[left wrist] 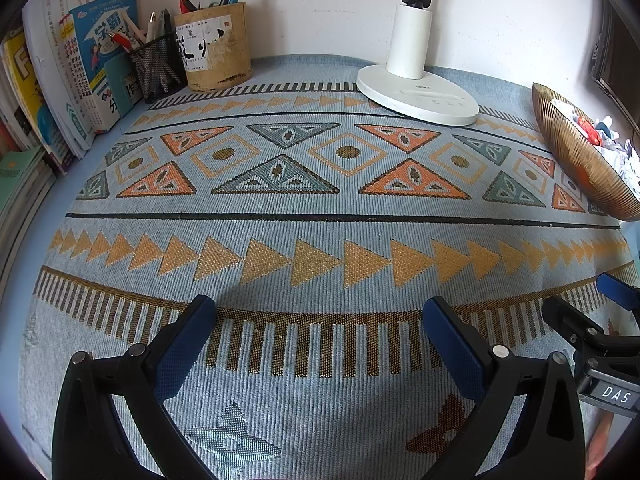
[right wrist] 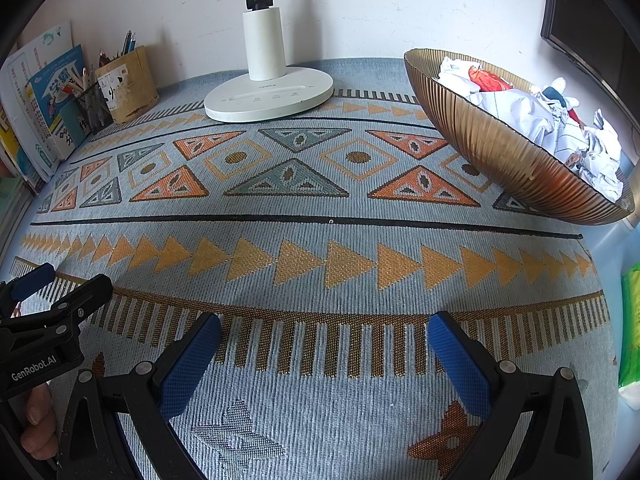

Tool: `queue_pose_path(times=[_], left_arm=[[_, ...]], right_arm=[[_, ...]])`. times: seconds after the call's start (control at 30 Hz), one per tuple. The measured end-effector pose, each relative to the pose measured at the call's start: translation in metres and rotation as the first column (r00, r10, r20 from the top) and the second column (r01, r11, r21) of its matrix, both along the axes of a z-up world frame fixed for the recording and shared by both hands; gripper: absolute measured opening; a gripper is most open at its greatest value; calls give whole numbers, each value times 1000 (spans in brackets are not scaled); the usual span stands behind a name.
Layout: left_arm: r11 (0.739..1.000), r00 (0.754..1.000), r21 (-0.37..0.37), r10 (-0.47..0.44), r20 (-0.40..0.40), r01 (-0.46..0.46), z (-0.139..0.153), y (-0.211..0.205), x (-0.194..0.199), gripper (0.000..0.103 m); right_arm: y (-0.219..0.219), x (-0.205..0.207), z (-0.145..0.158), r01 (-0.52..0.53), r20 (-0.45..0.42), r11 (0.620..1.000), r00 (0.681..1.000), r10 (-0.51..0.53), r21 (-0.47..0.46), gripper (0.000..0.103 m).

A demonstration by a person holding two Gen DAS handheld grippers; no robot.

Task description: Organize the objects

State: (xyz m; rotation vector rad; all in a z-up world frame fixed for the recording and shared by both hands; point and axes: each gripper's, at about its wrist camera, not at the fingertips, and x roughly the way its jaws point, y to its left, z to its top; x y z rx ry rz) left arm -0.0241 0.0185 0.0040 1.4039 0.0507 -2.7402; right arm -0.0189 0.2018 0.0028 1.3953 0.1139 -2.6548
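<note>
My left gripper (left wrist: 320, 322) is open over the patterned blue cloth (left wrist: 320, 232), with nothing between its blue pads. My right gripper (right wrist: 325, 336) is open too, low over the same cloth (right wrist: 320, 232) and empty. Each one shows at the edge of the other's view: the right gripper (left wrist: 588, 300) to the right, the left gripper (right wrist: 60, 276) to the left. A ribbed amber bowl (right wrist: 496, 152) at the right holds crumpled paper (right wrist: 532, 116). At the back left stand a bamboo pen holder (left wrist: 214, 48), a black mesh pen cup (left wrist: 158, 66) and upright books (left wrist: 76, 80).
A white desk lamp (left wrist: 416, 80) stands at the back centre against the white wall; it is also in the right wrist view as the lamp (right wrist: 268, 92). A green packet (right wrist: 631, 320) lies off the cloth's right edge. A hand (right wrist: 38, 428) holds the left gripper.
</note>
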Motion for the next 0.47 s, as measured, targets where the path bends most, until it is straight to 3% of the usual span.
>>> queue_pose_path(times=[0.47], left_arm=[[1000,1000,0,-1,0,1,0,-1,0,103]], right_arm=[[0,0,0,1,0,1000,1000,-1,0,103]])
